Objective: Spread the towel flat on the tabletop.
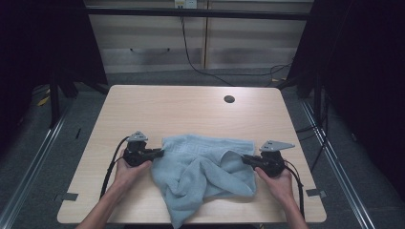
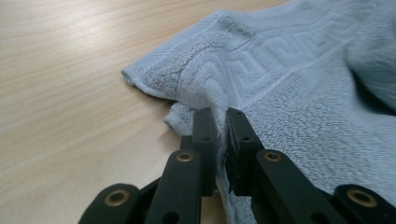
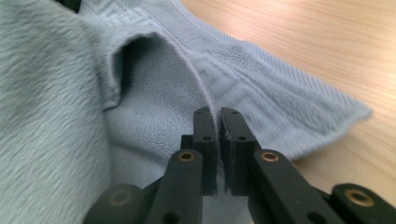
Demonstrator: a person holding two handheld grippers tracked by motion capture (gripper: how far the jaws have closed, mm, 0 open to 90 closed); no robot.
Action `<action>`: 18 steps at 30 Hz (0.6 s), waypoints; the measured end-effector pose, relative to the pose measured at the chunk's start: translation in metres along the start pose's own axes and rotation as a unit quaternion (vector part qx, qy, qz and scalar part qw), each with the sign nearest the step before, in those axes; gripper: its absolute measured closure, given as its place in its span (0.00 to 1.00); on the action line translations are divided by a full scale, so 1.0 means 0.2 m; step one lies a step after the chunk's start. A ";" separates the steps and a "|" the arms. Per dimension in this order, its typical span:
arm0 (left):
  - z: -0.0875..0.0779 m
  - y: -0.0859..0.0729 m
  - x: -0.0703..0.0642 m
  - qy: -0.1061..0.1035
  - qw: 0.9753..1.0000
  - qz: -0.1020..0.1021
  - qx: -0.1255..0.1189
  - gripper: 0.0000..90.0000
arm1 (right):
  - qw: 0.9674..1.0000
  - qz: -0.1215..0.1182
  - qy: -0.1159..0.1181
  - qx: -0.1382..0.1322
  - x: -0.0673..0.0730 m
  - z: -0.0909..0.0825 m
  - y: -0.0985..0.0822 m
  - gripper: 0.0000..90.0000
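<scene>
Crumpled pale-blue terry towel (image 1: pixel 203 167) sprawls mid-bench (image 1: pixel 191 105); left gripper (image 1: pixel 160 152) clamps its left edge, right gripper (image 1: pixel 244 159) clamps its right edge, long axis running between them.

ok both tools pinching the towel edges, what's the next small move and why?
Probably lift both and draw them apart. The left tool and right tool are each shut on an edge of the towel, which lies crumpled on the table; tension would spread it flat.
</scene>
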State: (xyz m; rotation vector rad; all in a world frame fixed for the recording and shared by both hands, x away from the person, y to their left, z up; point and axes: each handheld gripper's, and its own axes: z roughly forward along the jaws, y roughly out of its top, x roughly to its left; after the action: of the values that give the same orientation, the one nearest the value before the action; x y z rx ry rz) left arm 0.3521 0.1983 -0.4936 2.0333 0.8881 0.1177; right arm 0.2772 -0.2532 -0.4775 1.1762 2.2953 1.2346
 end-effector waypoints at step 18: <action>-0.25 -0.07 0.05 -0.015 0.999 -0.018 -0.038 0.72 | 1.000 0.022 0.010 -0.014 -0.03 -0.03 0.03 0.78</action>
State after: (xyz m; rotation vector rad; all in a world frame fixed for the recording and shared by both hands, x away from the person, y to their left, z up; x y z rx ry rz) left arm 0.3323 0.2452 -0.4762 1.9422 0.8876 0.0987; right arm 0.2809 -0.2583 -0.4702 1.2160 2.2712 1.2946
